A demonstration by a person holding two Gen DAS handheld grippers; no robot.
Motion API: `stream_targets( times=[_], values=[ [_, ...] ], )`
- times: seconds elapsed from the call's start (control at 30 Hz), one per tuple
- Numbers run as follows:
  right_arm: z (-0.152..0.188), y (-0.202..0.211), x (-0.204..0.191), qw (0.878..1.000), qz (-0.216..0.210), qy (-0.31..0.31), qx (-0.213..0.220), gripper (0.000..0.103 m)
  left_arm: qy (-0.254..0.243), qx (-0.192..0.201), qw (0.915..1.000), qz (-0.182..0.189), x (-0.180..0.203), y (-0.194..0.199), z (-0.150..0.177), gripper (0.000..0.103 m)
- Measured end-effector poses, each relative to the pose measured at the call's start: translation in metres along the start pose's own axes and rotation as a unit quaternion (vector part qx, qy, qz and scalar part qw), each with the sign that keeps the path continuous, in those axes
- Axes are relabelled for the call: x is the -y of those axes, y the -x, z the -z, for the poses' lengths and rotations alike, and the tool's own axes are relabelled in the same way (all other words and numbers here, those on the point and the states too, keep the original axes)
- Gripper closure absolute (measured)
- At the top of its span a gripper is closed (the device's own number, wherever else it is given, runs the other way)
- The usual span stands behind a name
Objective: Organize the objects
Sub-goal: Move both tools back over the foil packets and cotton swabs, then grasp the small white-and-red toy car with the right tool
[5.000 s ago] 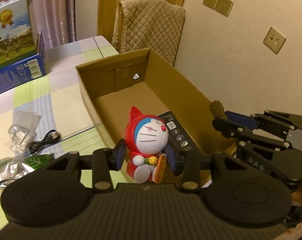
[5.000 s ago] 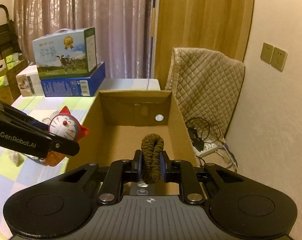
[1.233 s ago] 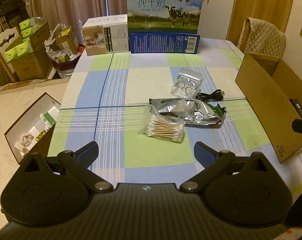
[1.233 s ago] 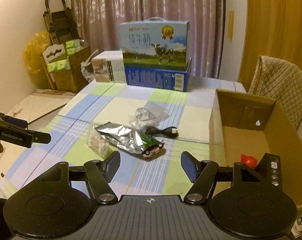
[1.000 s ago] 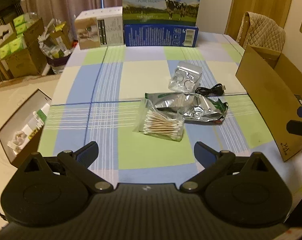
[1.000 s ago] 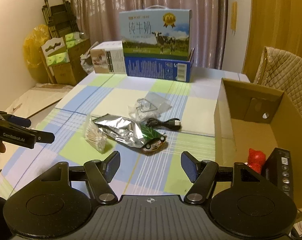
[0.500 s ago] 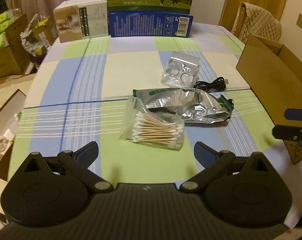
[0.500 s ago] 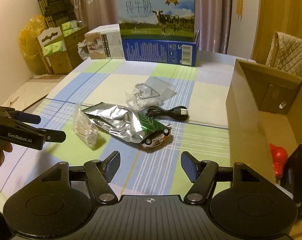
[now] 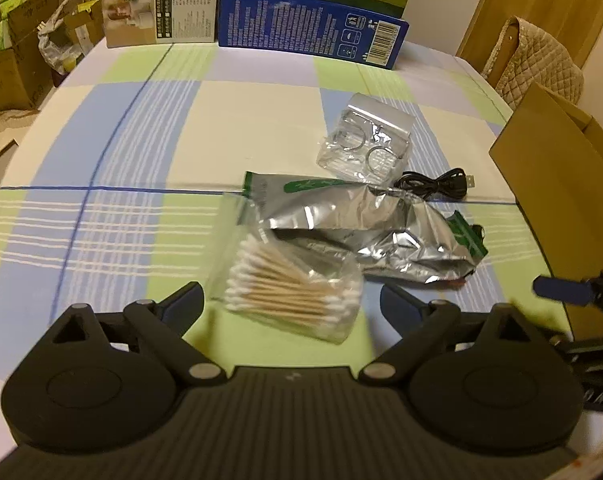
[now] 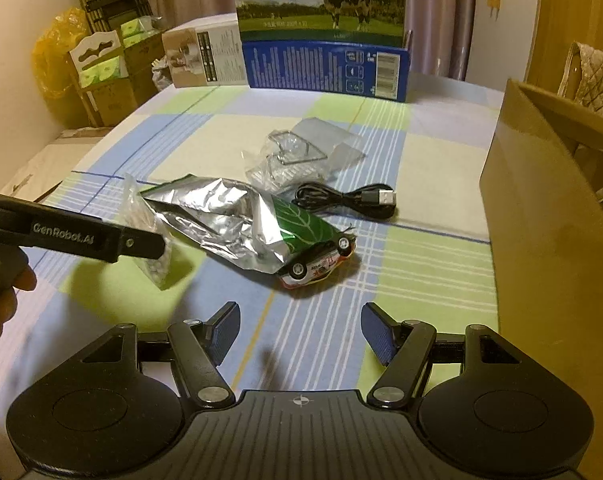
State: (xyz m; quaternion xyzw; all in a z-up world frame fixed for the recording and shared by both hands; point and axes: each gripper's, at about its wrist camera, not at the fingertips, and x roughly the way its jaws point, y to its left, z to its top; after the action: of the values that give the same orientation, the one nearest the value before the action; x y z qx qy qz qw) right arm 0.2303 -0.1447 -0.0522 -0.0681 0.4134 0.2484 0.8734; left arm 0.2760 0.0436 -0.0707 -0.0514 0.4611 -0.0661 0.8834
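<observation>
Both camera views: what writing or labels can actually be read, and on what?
"PURE MILK": milk carton, under large Chinese characters cut off at the top.
"GenRobot.AI": arm of the left gripper.
Blue box: barcode and fine print, too small.
White box: print too small.
Toy car: lettering blurred.

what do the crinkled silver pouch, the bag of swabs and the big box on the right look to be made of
Silver pouch: likely metallised foil, shiny, holding sharp creases and mirror-like glints.
Bag of swabs: thin clear plastic film, glossy; the swabs seem to have wood-coloured sticks and white, probably cotton, tips.
Box: brown cardboard, matte.
</observation>
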Motion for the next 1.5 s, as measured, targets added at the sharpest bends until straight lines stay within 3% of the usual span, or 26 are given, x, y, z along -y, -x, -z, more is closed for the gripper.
stream_targets(
  times=[0.13,0.4,0.97,1.07,1.1,1.5],
  values=[
    [-0.002,-0.01,0.003,1.0,-0.003,-0.002,0.003,0.039,0.001,0.0,0.9999,-0.011,0.005,-0.012,-0.002,0.014],
    [-0.009,-0.037,0.012,1.0,0.014,0.005,0.008,0.039,-0.019,0.001,0.999,-0.041,-0.003,-0.013,0.0,0.036],
    [-0.013,-0.07,0.003,0.993,0.027,0.107,0.034,0.039,-0.053,0.005,0.9979,-0.038,-0.002,-0.011,0.006,0.038],
    [-0.013,-0.069,0.005,0.995,0.02,0.097,0.027,0.052,-0.056,0.005,0.9978,-0.035,-0.001,-0.01,0.008,0.038],
    [-0.013,-0.067,0.005,0.995,0.016,0.097,0.024,0.063,-0.059,0.004,0.9976,-0.035,-0.001,-0.009,0.008,0.038],
    [-0.001,-0.028,0.01,0.997,0.025,0.065,-0.02,0.068,-0.076,-0.004,0.9968,-0.025,0.008,0.002,0.023,0.038]
  ],
)
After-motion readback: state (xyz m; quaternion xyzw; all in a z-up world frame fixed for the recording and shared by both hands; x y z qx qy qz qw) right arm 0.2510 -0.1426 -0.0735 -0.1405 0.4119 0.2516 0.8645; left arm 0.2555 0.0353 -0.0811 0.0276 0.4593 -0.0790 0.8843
